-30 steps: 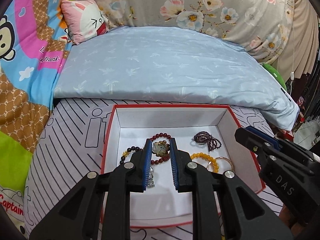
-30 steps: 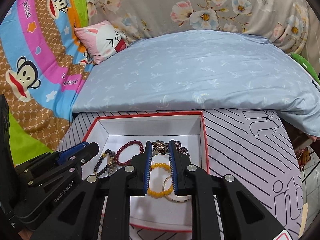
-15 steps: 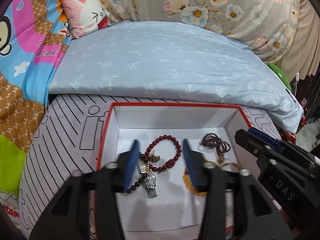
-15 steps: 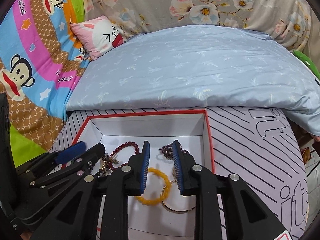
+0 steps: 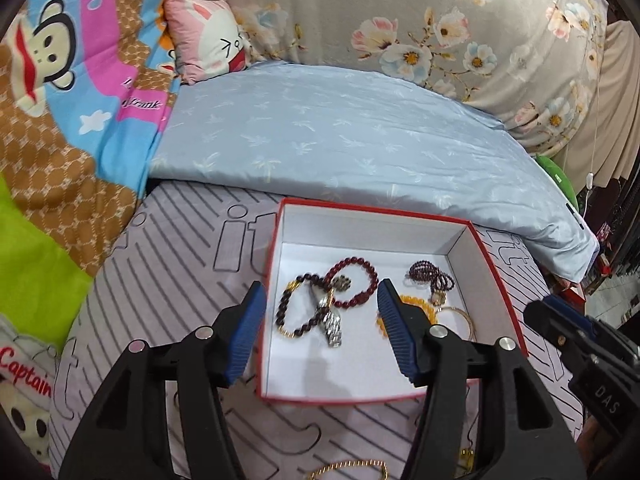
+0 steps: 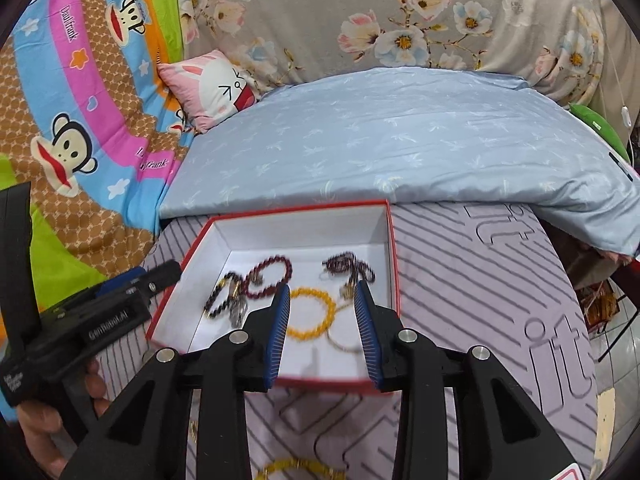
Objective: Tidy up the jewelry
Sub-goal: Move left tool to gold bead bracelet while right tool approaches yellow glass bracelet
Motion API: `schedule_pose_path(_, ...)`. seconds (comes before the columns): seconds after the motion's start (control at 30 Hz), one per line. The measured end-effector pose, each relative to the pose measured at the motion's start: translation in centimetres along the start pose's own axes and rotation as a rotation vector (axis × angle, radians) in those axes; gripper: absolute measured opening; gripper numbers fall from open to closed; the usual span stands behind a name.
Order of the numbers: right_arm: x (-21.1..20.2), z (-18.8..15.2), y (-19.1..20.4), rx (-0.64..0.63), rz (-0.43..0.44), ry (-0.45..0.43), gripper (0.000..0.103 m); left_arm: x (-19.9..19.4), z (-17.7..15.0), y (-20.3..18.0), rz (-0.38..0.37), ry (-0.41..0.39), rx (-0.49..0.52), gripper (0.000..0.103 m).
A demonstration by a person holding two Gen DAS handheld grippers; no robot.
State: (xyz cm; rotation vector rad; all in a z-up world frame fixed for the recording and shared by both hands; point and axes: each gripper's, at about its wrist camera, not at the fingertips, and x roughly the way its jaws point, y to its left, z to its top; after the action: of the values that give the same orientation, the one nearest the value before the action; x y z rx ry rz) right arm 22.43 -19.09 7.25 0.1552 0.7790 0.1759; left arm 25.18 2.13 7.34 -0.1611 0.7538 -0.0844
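A red box with a white inside point(image 5: 276, 240) point(image 6: 394, 264) sits on the striped cloth. It holds a dark red bead bracelet point(image 5: 362, 276) point(image 6: 276, 276), a black bead bracelet point(image 5: 292, 308), a silver watch piece point(image 5: 332, 322), a purple bead strand point(image 5: 432, 274) point(image 6: 346, 264), a yellow bead bracelet point(image 6: 312, 314) and a thin gold bangle point(image 5: 460, 314). My left gripper point(image 5: 320, 320) is open and empty above the box's front. My right gripper point(image 6: 322, 320) is open and empty over the yellow bracelet.
A gold chain point(image 5: 348, 468) point(image 6: 296, 466) lies on the striped cloth in front of the box. A light blue pillow point(image 5: 340, 136) lies behind the box, with a pink rabbit cushion point(image 5: 204, 36) and cartoon blanket point(image 5: 60, 92) at left.
Both grippers have opened wide and drawn back from inside the box toward its front edge. The jewellery the left gripper was over now lies free in the box.
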Motion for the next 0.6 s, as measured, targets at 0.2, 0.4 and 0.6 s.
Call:
schedule_pose_path(0.2,-2.6,-4.3,0.7,-0.018,-0.01,0.042,0.033,-2.7,-3.2,0.8,0.009,0.02,-0.002,0.057)
schedule_pose_path(0.4,-3.4,-8.4,0.9,-0.029,-0.024,0.105,0.033,-3.6,-7.0,0.8,0.005,0.079,0.013,0.058)
schedule_pose_path(0.6,-3.8,-11.8,0.5,-0.009,-0.022,0.161,0.033,-3.7,-10.3,1.2,0.014,0.134,0.016,0.058)
